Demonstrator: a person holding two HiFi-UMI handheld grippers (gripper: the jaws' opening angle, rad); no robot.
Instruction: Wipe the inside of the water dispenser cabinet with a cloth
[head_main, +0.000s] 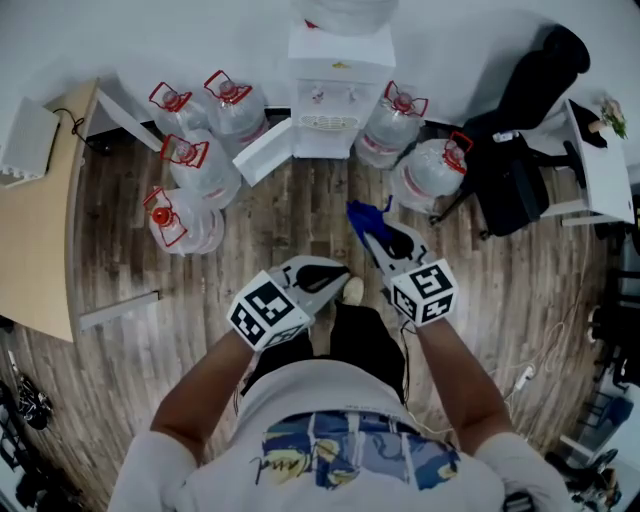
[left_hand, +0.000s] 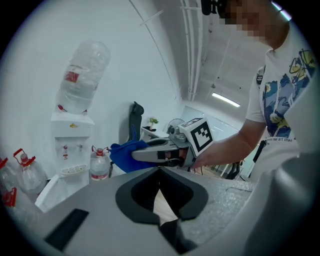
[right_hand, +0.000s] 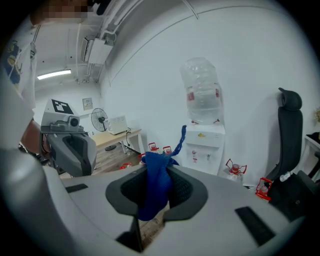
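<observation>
Wood flooring (head_main: 290, 225) lay between the water dispenser (head_main: 340, 62) and the right tool (right_hand: 159, 172), which pinched the limp, lightweight blue cloth (right_hand: 154, 192) by a bunched fold; the left tool (left_hand: 160, 171) sat pressed together, empty.

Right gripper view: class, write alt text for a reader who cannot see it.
The right gripper has its jaws shut on a blue cloth hanging between them. Beyond, against a white wall, stands a white water dispenser topped by an upturned bottle.
</observation>
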